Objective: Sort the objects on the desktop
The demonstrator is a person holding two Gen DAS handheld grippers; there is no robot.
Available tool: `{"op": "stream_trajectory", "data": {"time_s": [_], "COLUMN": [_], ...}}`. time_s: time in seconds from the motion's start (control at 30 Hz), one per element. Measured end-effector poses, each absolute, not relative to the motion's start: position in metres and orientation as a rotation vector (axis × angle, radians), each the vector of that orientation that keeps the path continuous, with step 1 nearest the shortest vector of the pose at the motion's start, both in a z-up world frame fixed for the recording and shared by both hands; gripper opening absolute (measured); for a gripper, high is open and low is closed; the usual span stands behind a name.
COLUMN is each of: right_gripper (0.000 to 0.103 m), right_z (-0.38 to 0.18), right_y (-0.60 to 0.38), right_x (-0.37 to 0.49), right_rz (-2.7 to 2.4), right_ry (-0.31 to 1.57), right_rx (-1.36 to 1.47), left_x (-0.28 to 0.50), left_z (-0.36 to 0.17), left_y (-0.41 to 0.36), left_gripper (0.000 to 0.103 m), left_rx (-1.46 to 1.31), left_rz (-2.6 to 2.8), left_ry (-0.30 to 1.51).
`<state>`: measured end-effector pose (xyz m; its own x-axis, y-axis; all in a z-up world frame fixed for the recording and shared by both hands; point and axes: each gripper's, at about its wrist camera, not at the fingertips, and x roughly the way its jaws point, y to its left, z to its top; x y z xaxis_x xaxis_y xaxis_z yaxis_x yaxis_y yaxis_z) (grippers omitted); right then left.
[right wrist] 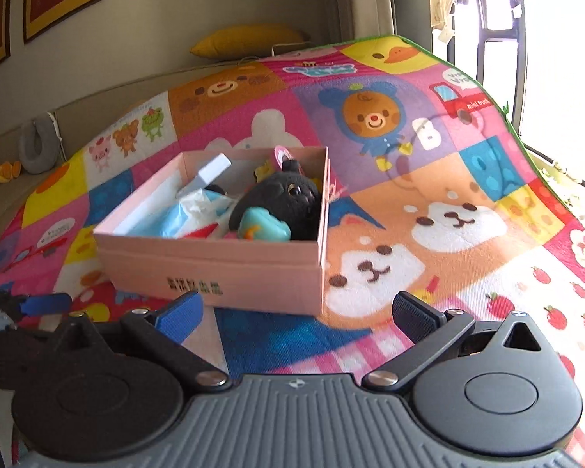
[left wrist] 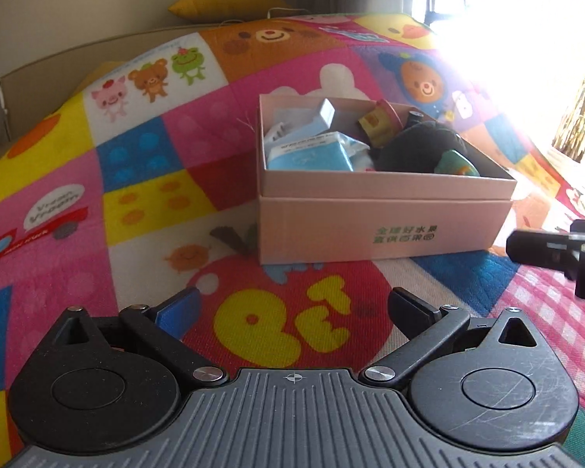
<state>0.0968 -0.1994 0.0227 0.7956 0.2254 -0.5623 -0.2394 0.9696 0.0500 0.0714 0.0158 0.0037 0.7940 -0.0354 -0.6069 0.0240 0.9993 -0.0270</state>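
Nearest the lens: left hand-held gripper (left wrist: 292, 308), fingers spread wide, nothing between them, hanging over a colourful play mat (left wrist: 144, 179). Same for the right hand-held gripper (right wrist: 298, 310): wide apart, holding nothing, just short of the near wall of the pink box (right wrist: 214, 269).

Sits mid-mat, that box, resting upright on what looks like its own lid as a base, mouth up. Long axis runs left to right across the left wrist view, printed long side toward the camera; seen from the right wrist view, turned so a near right corner points toward the gripper, long axis slanting from near right to far left.

Already inside: black plush toy (right wrist: 280, 202) at the right end, face toward the far right; teal toy (right wrist: 263, 226) against it at the near wall; blue packet (left wrist: 312, 156) and a grey-white small carton (left wrist: 325, 115) tilted up at the left end; a brown-and-yellow item (left wrist: 378, 121) at the far wall, too small to identify, possibly a small pack.

Nothing loose visible on the mat around the box. Judged from that: sorting looks close to finished, perhaps complete, though mat beyond the glare at the right cannot be checked.
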Motion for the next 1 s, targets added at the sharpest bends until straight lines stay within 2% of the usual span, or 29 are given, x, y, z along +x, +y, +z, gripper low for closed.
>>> {"op": "stream_trajectory", "data": {"time_s": [0.3,0.6,1.0], "right_gripper": [0.103,0.103,0.103], "right_z": [-0.012,-0.017,-0.019], "right_y": [-0.205,-0.201,-0.206], "right_x": [0.116,0.137,0.126], "right_rz": [0.152,0.213,0.189], "right_ry": [0.758,0.717,0.692], "right_rx": [-0.056,-0.071,-0.06], "left_x": [0.078,0.079,0.079], "left_z": [-0.003,-0.003,-0.002], "left_y": [0.005,0.004,0.002], "left_gripper": [0.103,0.103,0.103], "left_rx": [0.006,-0.014,0.001], "left_rz": [0.027,0.048,0.054], "left_ry": [0.694,0.694,0.694]}}
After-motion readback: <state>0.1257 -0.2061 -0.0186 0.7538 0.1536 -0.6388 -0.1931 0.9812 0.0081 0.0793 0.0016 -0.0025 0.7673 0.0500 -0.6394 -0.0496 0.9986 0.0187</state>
